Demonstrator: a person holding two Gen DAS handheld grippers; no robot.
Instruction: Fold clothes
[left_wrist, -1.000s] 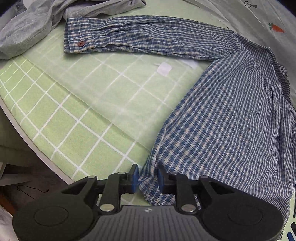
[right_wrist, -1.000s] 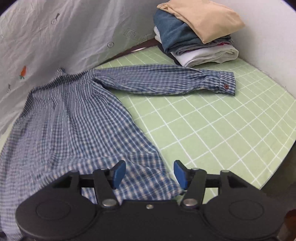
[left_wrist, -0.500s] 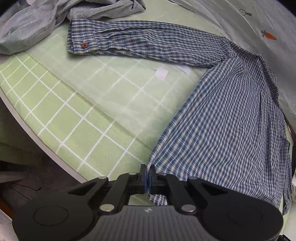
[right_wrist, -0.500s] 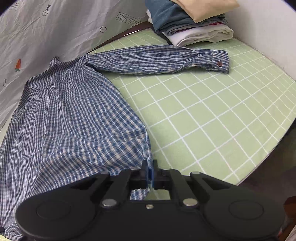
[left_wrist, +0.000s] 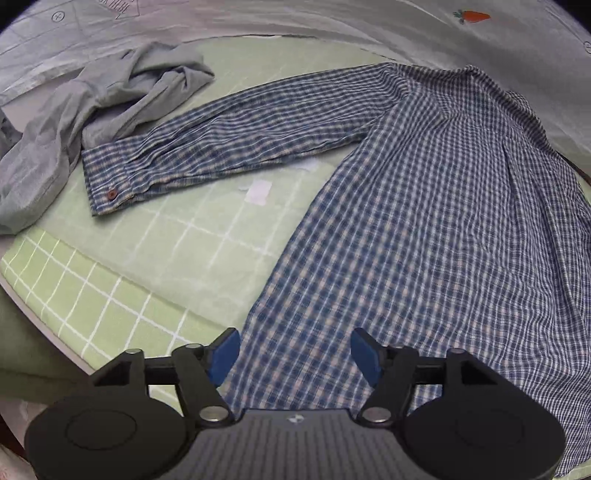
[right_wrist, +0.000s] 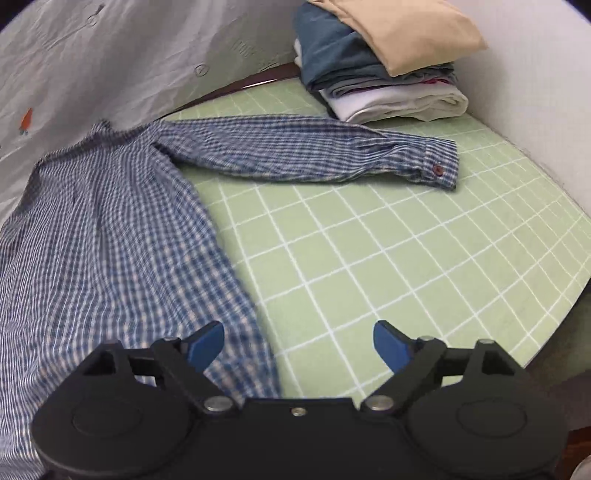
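Two grippers hang over one plaid shirt (left_wrist: 424, 206) spread flat on a green checked sheet (right_wrist: 388, 266).

Left gripper (left_wrist: 295, 350): jaws apart and opening. The shirt's lower hem area lies under the gap between the blue pads (left_wrist: 225, 350); the pads do not press on the cloth. Nothing is held.

Right gripper (right_wrist: 299, 345): jaws wide apart and opening. The shirt's side edge runs beneath the left pad; bare sheet lies under the rest of the gap. No cloth is clamped.

Shirt: blue and white checks, body laid out with the collar toward a pale printed cloth (left_wrist: 332, 18) that rises behind the bed. Both sleeves stretch out sideways — one sleeve (left_wrist: 229, 136) in the left view, its cuff with a brown button (left_wrist: 111, 193) touching a crumpled grey garment (left_wrist: 85, 118); the other sleeve (right_wrist: 306, 147) in the right view, its cuff lying just beside a stack (right_wrist: 384, 62) of folded clothes at the far corner. The stack has a tan piece on top, blue below it, white at the bottom.

A small white tag (left_wrist: 258, 192) lies on the sheet between the sleeve and the shirt body — apart from both.
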